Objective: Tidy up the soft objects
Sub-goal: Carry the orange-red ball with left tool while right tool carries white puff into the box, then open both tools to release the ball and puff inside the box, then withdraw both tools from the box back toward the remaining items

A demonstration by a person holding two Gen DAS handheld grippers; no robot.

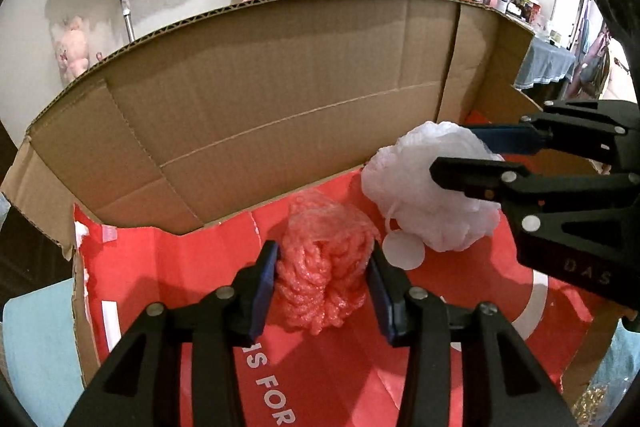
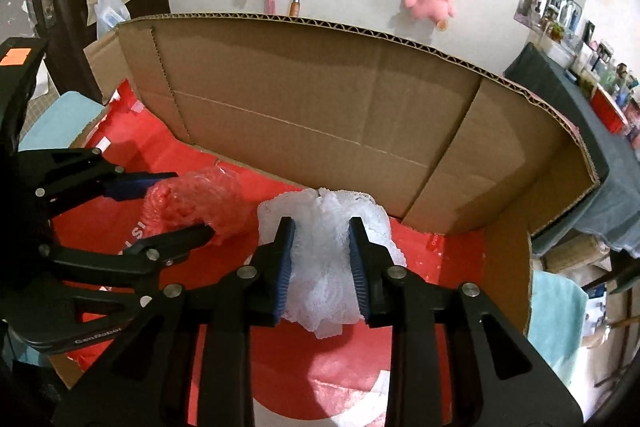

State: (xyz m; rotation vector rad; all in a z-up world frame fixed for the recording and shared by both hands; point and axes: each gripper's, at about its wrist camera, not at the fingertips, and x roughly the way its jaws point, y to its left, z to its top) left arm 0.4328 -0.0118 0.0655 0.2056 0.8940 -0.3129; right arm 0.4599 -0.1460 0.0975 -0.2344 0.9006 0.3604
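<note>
Gripping the pink mesh puff (image 1: 324,267), the left tongs (image 1: 322,287) hold it just above the red floor of the cardboard box (image 1: 280,99), at about 6 o'clock in the left wrist view. At 3 o'clock, the right tongs (image 2: 322,267) are clamped on the white mesh puff (image 2: 332,267). Both puffs sit inside the box, almost touching. Its dangling cord and round tag (image 1: 403,251) could snag on the left tongs, and the springy mesh might roll on release.
</note>
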